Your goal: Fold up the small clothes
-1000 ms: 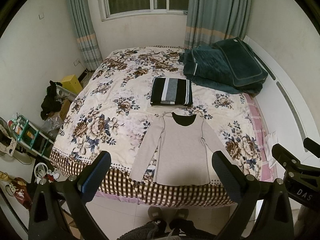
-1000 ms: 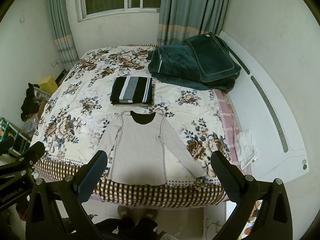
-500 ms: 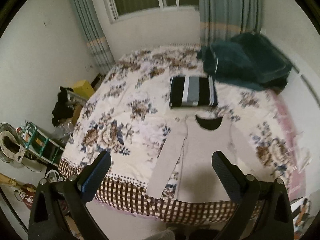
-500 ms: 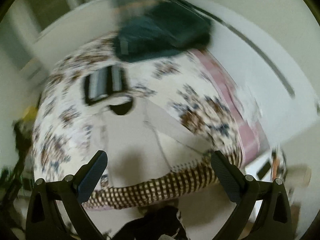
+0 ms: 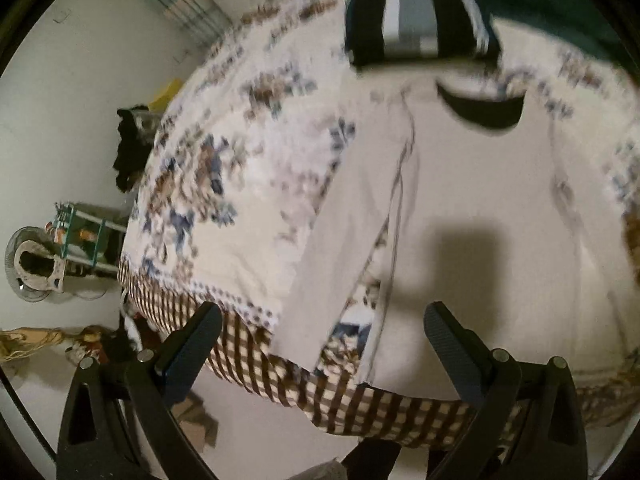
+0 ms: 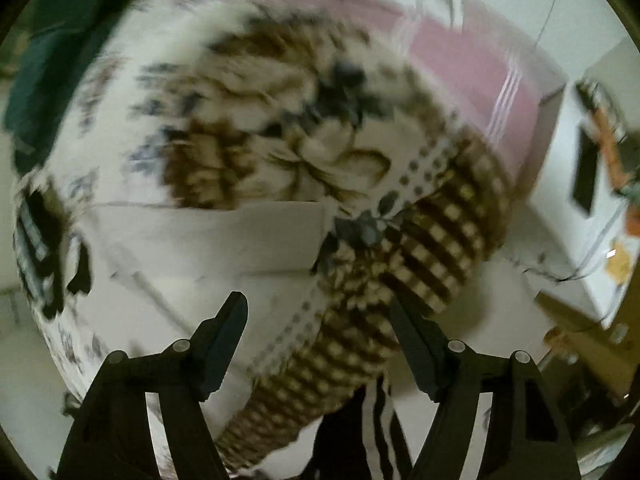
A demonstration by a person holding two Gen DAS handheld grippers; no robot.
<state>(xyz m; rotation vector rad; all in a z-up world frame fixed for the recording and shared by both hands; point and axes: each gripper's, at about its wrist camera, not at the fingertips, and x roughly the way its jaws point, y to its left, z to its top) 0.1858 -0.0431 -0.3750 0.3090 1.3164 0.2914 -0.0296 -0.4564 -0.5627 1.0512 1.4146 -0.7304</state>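
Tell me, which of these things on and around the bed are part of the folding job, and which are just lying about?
Part of the job:
- beige long-sleeved top, spread flat
- left gripper and right gripper, both open
- striped folded garment, probably already done

Just lying about:
- dark green blanket
- floral bedspread
- fan

One beige long-sleeved top (image 5: pixel 480 208) is seen ahead of the tongs, one folded striped garment (image 5: pixel 416 20) beyond it, one dark green blanket (image 5: pixel 560 4) farthest off.

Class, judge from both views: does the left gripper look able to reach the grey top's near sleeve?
Probably yes. The left gripper is open, and nothing lies between it and the sleeve of the grey top.
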